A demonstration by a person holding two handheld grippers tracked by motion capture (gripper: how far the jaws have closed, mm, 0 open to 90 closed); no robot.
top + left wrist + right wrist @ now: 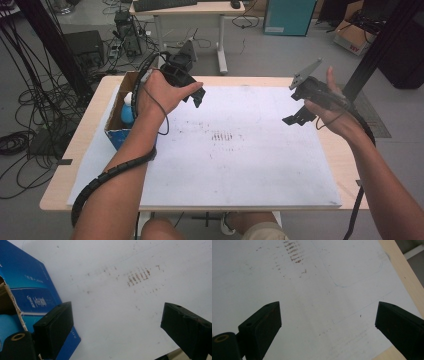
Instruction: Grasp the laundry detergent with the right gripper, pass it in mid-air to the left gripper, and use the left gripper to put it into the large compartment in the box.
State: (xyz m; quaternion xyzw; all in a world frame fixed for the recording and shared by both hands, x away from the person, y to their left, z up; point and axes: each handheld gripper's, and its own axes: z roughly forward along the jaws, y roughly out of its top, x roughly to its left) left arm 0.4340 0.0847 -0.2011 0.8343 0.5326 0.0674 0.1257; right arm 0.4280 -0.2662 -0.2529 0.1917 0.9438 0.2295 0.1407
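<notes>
We hold both tongs wide open and empty above the white sheet. The left gripper hovers beside the blue box at nine o'clock; next, we judge, reach into it.

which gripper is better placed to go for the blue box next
Left. The left gripper hangs open right beside the blue box; the right gripper, also open, is across the white board.
</notes>
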